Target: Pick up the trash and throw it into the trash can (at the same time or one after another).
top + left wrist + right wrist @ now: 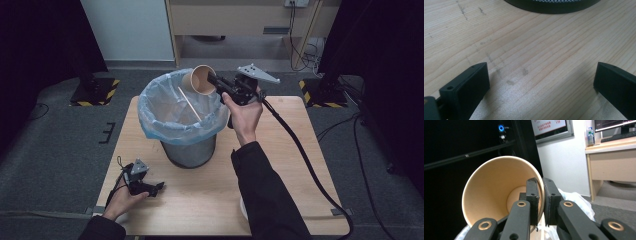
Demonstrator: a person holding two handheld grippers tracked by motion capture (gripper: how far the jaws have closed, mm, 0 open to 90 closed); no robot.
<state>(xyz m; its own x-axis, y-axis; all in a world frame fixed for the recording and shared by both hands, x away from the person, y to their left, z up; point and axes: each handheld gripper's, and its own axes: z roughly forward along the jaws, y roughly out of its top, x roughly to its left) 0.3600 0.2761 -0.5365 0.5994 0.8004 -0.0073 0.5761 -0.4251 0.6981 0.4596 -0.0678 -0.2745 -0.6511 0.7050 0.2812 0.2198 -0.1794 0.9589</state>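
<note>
A brown paper cup (201,79) hangs tipped on its side over the far rim of a mesh waste bin (190,150) lined with a pale blue bag (155,112). My right gripper (216,81) is shut on the cup's rim; in the right gripper view one jaw sits inside the paper cup (494,190) and one outside, with the right gripper (542,195) pinching the wall. A thin wooden stick (190,104) lies inside the bin. My left gripper (156,187) rests on the table (290,165) near its front left corner, and the left gripper (541,77) stands open over bare wood.
The bin stands mid-table, and its dark base (554,6) shows at the top of the left gripper view. A black cable (305,160) trails from the right gripper across the table's right side. Floor stands with striped bases (95,92) flank the table at the back.
</note>
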